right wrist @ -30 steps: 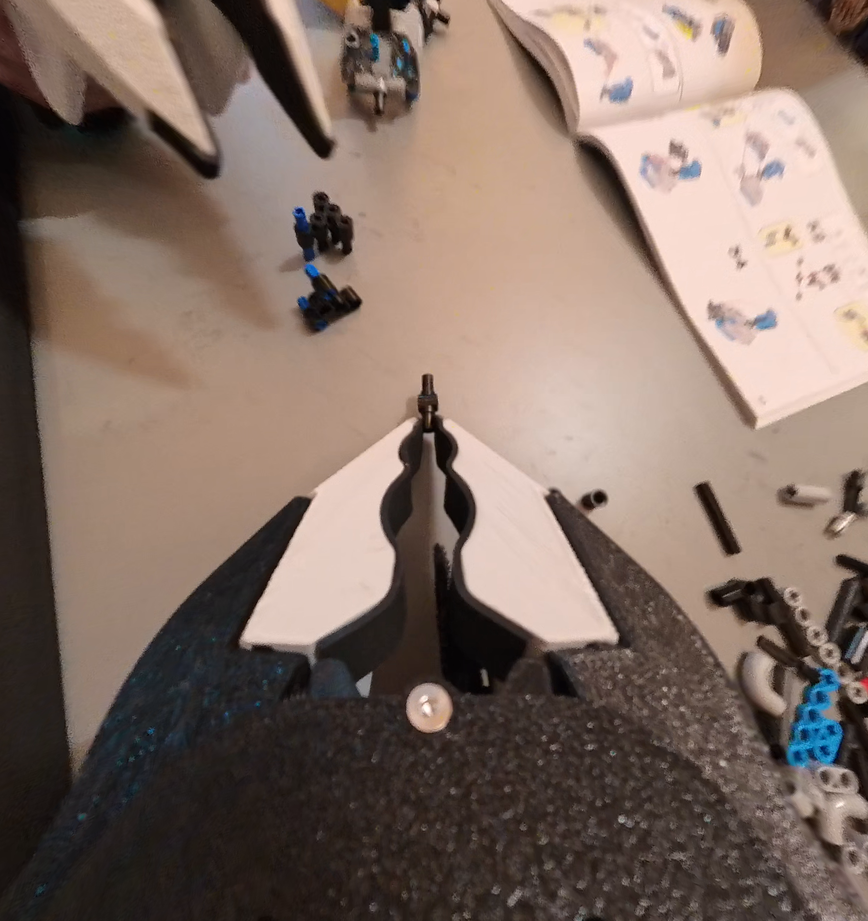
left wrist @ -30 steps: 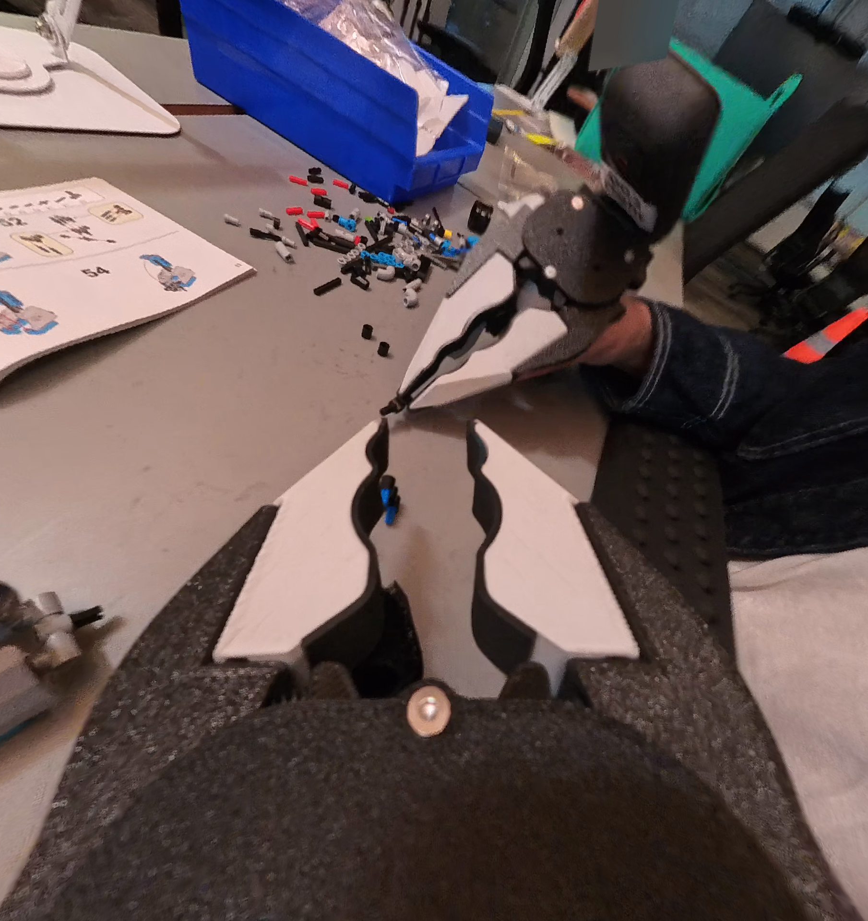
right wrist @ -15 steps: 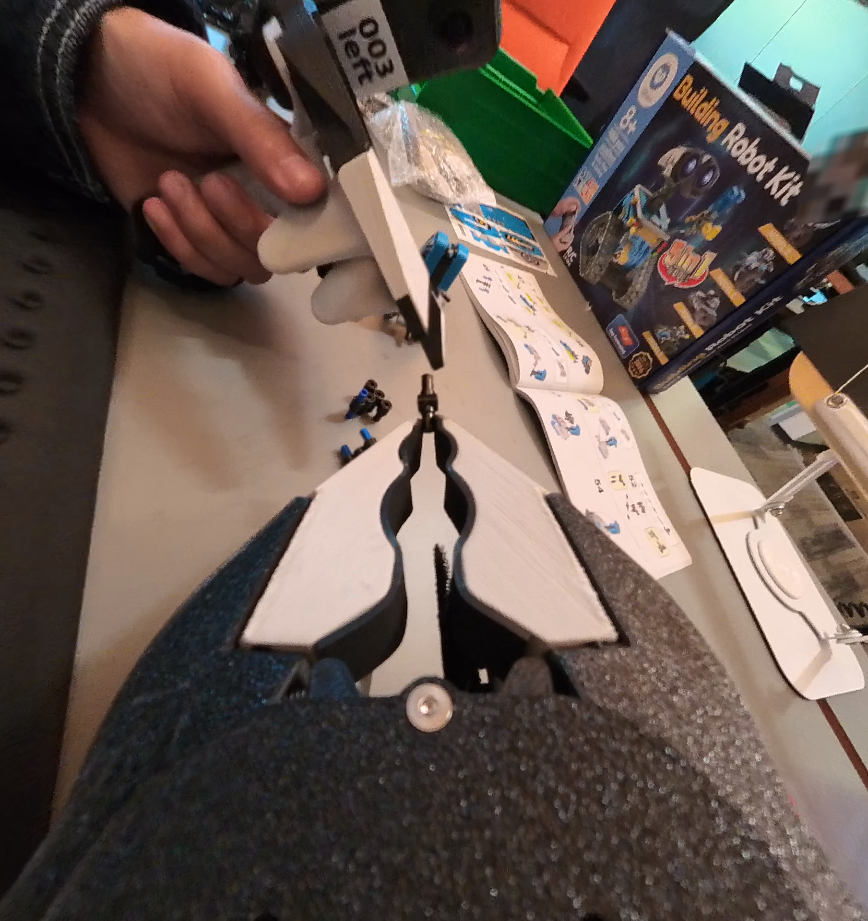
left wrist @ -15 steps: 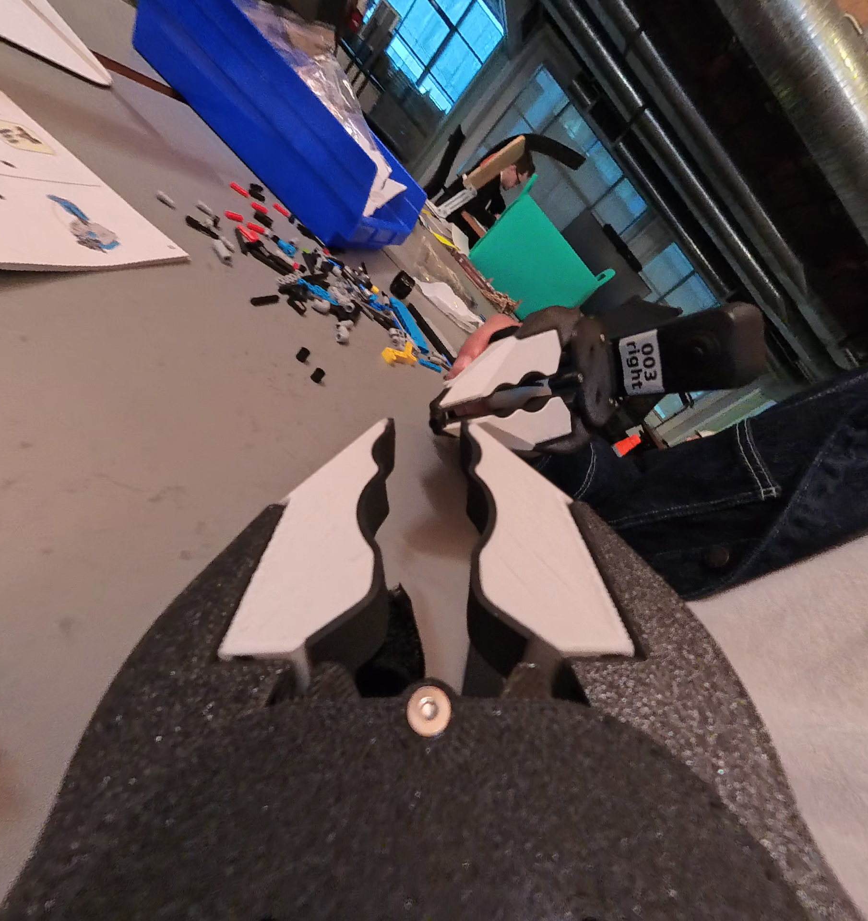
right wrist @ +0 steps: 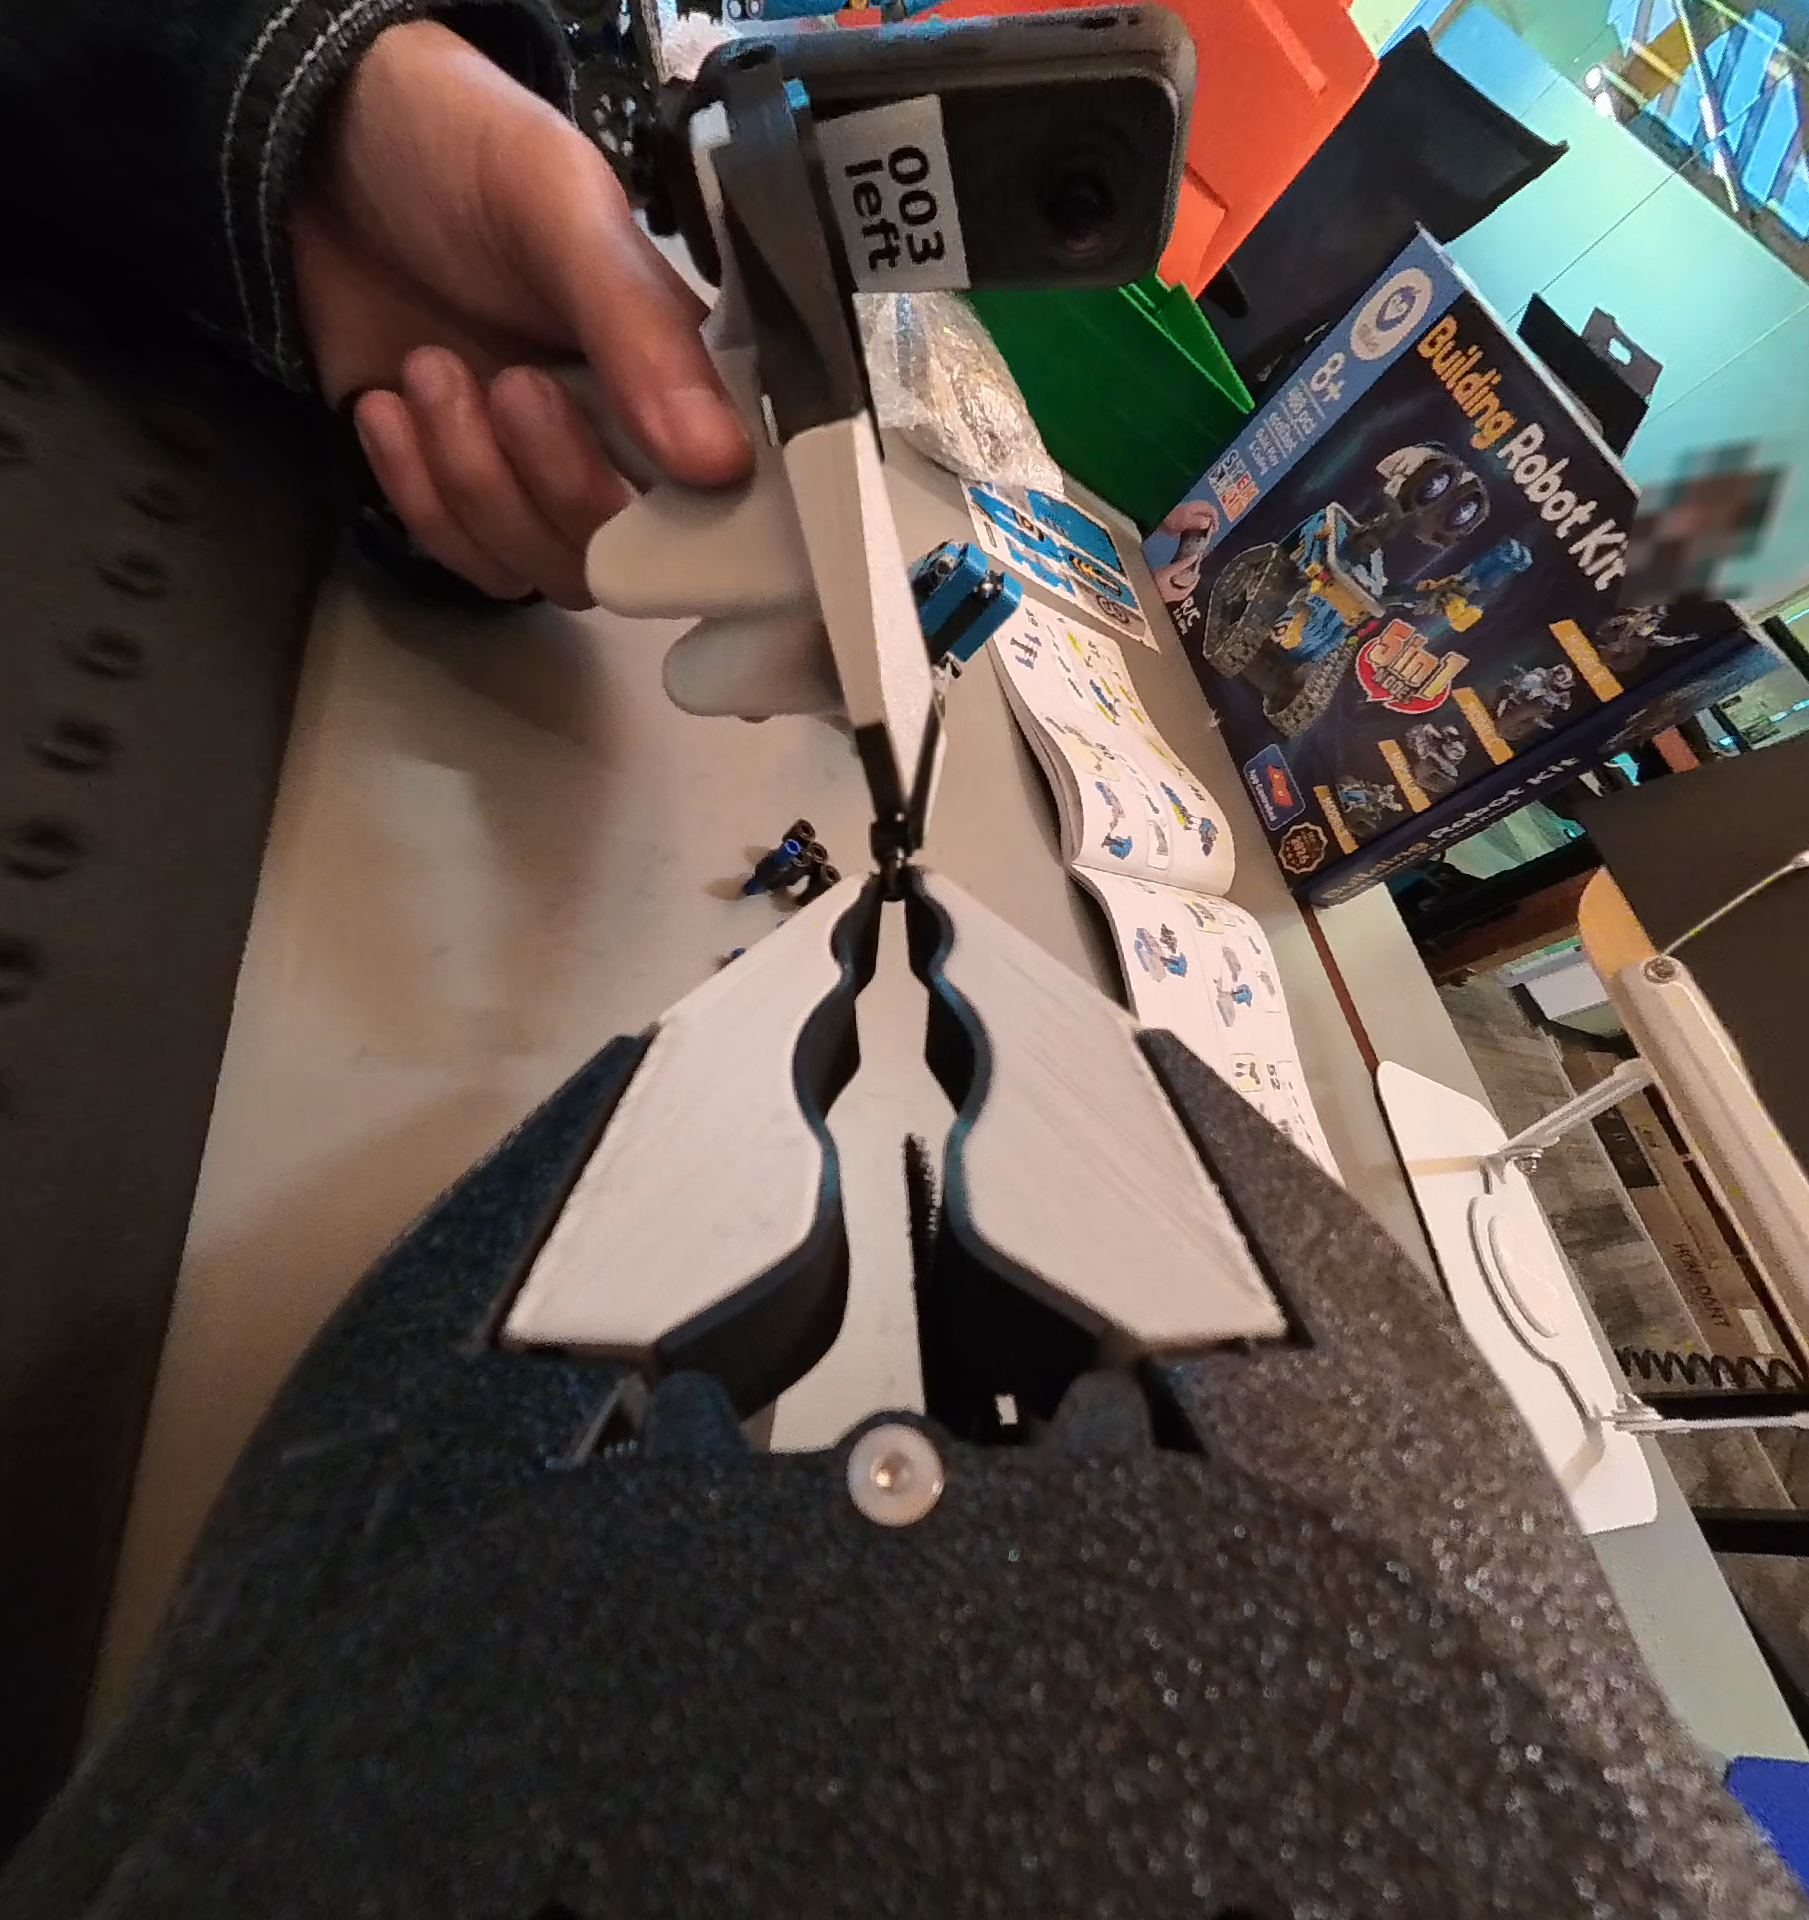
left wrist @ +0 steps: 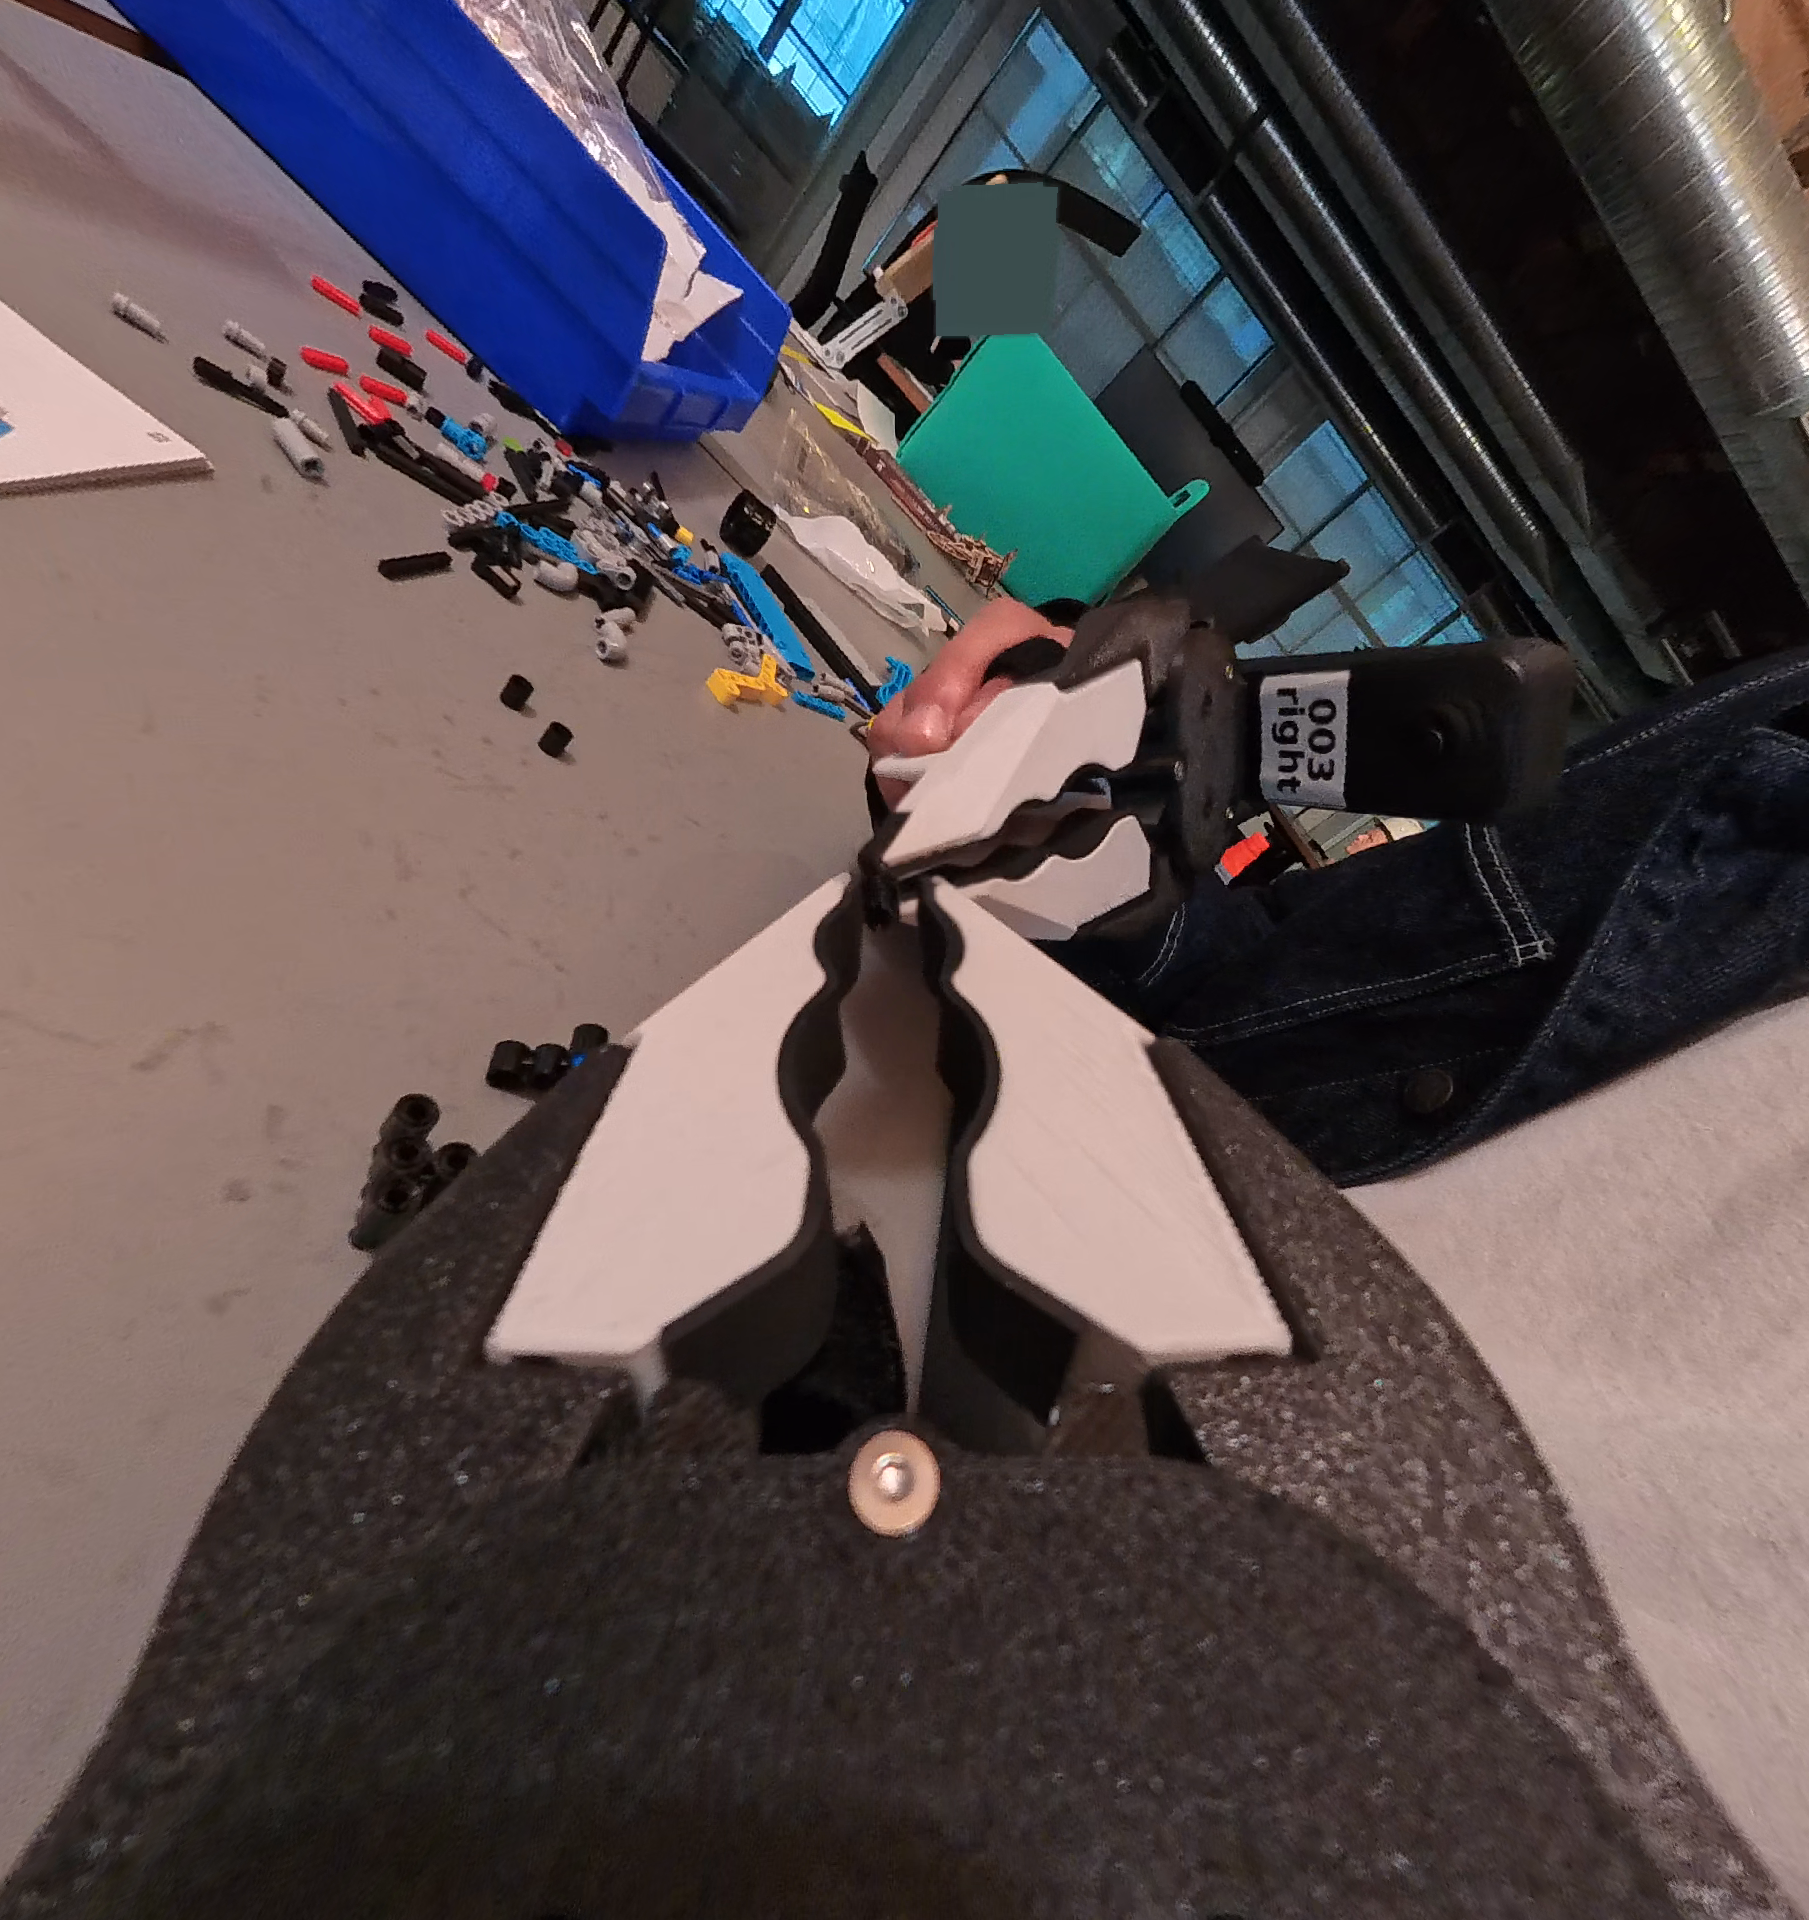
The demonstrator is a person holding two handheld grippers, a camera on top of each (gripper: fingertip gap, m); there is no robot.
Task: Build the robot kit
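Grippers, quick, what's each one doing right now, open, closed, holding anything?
Left gripper: closed at the tips on a small black pin.
Right gripper: closed on the same pin, tip to tip with the left.

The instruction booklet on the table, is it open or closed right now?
Open. In the right wrist view the instruction booklet lies flat on the table with two illustrated pages spread either side of its spine.
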